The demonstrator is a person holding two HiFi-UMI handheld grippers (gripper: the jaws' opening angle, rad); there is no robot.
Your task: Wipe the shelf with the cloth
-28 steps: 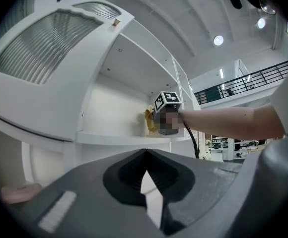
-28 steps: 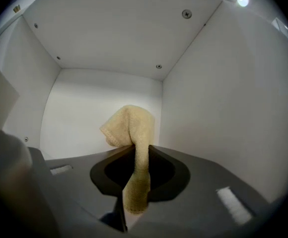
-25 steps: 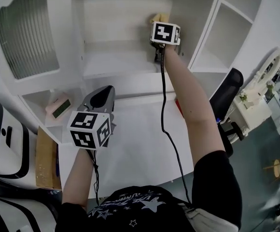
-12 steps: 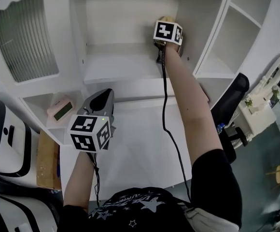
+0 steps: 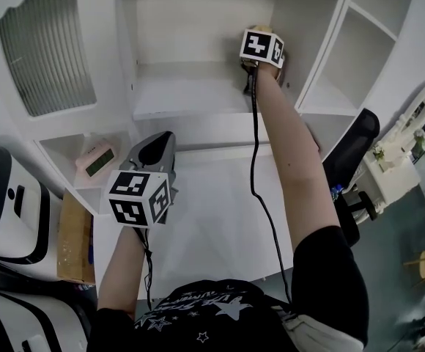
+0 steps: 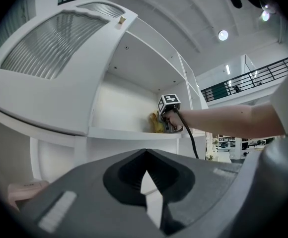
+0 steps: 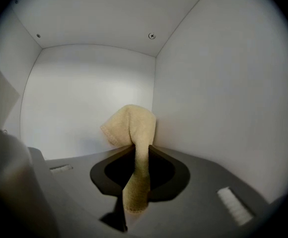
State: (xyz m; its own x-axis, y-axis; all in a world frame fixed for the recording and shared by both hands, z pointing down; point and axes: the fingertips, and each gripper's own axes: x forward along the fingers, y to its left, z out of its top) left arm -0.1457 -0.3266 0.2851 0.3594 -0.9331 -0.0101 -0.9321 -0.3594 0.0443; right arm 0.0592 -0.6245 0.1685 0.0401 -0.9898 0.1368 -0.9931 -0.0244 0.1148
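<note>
The yellow cloth [image 7: 133, 129] is pinched in my right gripper [image 7: 137, 155], which is shut on it. Its free end bunches up against the back right corner of the white shelf compartment [image 5: 187, 94]. In the head view the right gripper's marker cube [image 5: 262, 46] sits deep in that corner and hides most of the cloth. From the left gripper view the cloth [image 6: 156, 123] rests on the shelf board [image 6: 124, 133]. My left gripper [image 5: 154, 148] hovers below the shelf over the desk, jaws shut on nothing.
A ribbed glass door [image 5: 45, 46] closes the compartment to the left. A pink clock [image 5: 99, 160] lies in a low cubby. Open cubbies [image 5: 344, 64] stand to the right. Below are a white desk [image 5: 212, 211], a cardboard box [image 5: 73, 233] and a black chair [image 5: 348, 152].
The right gripper has slid the cloth a little to the right, closer to the compartment's side wall. The left gripper has stayed where it was.
</note>
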